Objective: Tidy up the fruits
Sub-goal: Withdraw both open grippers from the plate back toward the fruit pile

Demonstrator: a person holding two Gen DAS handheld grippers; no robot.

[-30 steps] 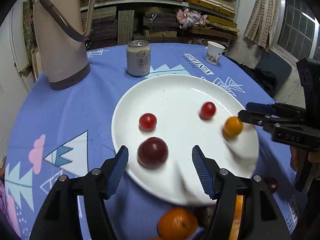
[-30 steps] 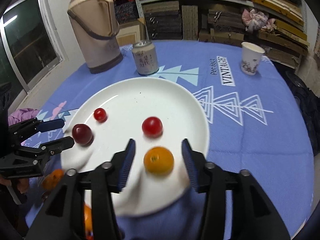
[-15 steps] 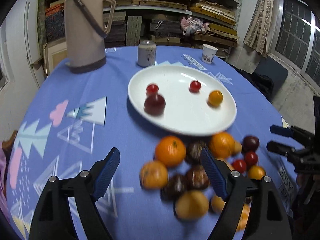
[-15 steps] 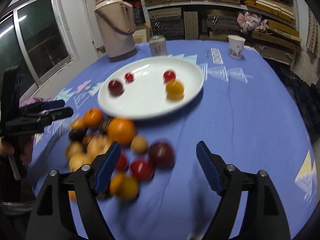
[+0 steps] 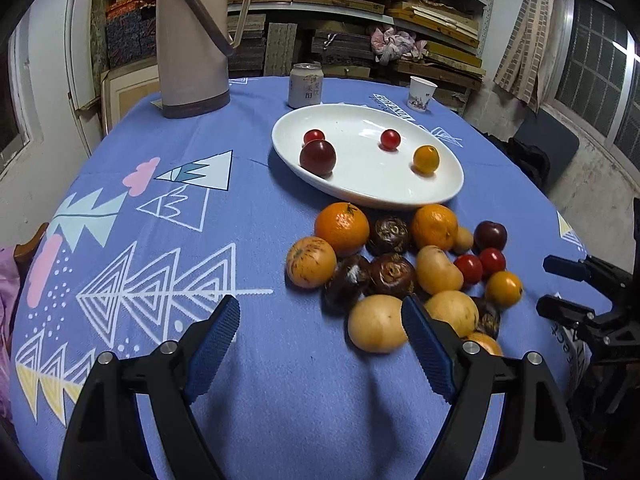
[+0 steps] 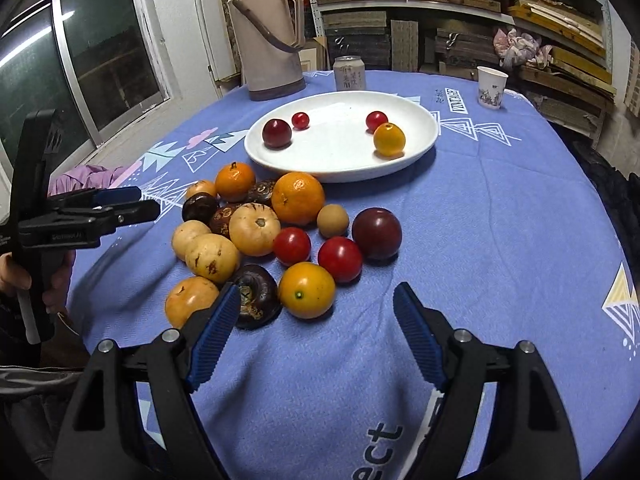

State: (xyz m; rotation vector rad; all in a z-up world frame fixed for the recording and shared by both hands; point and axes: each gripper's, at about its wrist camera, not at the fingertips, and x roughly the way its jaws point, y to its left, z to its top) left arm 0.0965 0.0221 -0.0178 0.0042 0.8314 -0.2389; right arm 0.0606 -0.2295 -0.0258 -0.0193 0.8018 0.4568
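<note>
Fruits [image 6: 280,232] heaped beside plate [image 6: 420,152]

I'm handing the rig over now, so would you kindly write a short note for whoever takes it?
Left gripper: open, empty, near the pile.
Right gripper: open, empty, near the pile.
Plate: holds a plum, two cherry tomatoes and a small orange fruit.
Pile: the other fruit lies loose on the cloth, in front of the plate.
Done: four fruits plated.
Left: the pile.

- Table [image 5: 248,216], in a blue patterned cloth, is carrying everything.
- White plate [image 5: 436,196] is sitting near centre.
- Fruit pile [image 5: 400,272] is lying at plate's 6 o'clock.
- Thermos [image 5: 192,36], can [image 5: 306,86] and paper cup [image 5: 421,94] are standing from plate's 10 to 1 o'clock.
</note>
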